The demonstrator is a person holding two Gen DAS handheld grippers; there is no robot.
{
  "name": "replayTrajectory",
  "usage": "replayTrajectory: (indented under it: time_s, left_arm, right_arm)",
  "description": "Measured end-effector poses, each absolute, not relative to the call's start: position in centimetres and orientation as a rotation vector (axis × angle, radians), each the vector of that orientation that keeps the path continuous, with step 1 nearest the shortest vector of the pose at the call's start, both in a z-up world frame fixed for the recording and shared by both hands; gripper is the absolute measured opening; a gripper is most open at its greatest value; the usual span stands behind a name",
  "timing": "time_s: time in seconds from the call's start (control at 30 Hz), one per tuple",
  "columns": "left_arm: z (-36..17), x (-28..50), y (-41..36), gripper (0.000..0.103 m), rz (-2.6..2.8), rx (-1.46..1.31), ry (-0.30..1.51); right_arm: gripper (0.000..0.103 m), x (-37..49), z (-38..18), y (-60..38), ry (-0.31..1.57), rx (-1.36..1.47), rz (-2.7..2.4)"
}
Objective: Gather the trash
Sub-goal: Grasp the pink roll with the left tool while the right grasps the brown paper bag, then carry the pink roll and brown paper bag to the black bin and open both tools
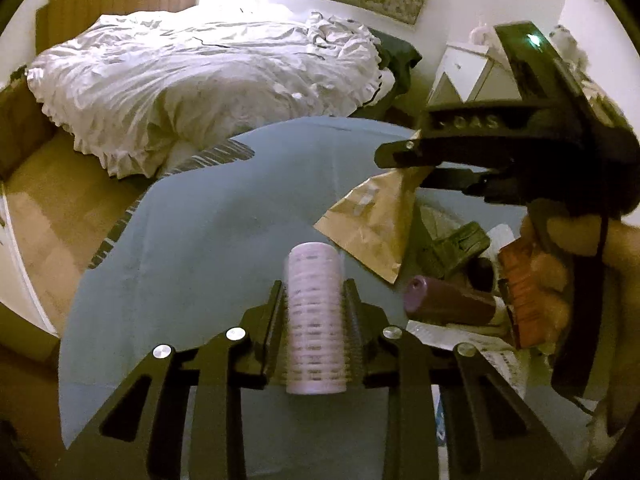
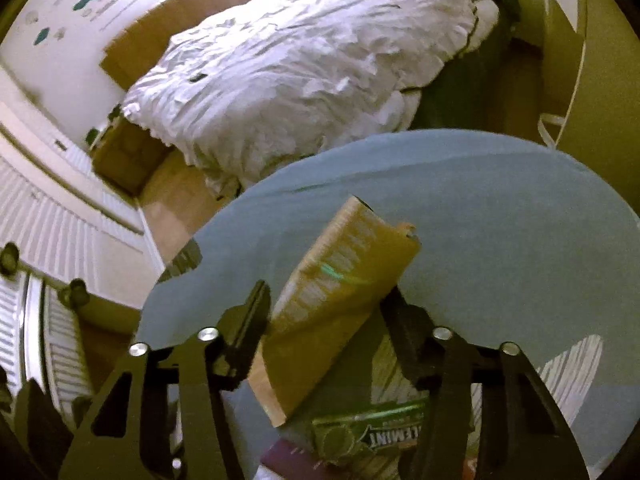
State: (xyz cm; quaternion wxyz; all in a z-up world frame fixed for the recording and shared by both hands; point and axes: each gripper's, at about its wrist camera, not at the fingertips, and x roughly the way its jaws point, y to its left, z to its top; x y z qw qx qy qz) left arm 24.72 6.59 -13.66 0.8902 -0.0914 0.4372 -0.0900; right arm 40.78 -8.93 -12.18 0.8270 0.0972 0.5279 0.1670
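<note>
The pale paper roll (image 1: 316, 316) sits pinched between the left gripper (image 1: 316, 300) jaws; it looks light and crushable, best held mid-body. The right gripper (image 2: 328, 304) jaws flank a stiff, flat brown paper packet (image 2: 336, 308), slippery-looking; whether they press it I cannot tell. Remaining wrappers crowd the blue counter's (image 1: 192, 240) near right side; the rest lies bare, with its rounded edge toward the bed (image 1: 200, 80).
</note>
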Motion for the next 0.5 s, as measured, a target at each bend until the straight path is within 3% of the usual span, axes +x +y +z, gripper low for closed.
replayTrajectory:
  time_s: [0.5]
  left_arm:
    - [-6.6, 19.3, 6.9, 0.029, -0.263, -0.295, 0.742]
  right_arm:
    - [0.051, 30.1, -0.8, -17.5, 0.642, 0.411, 0.467]
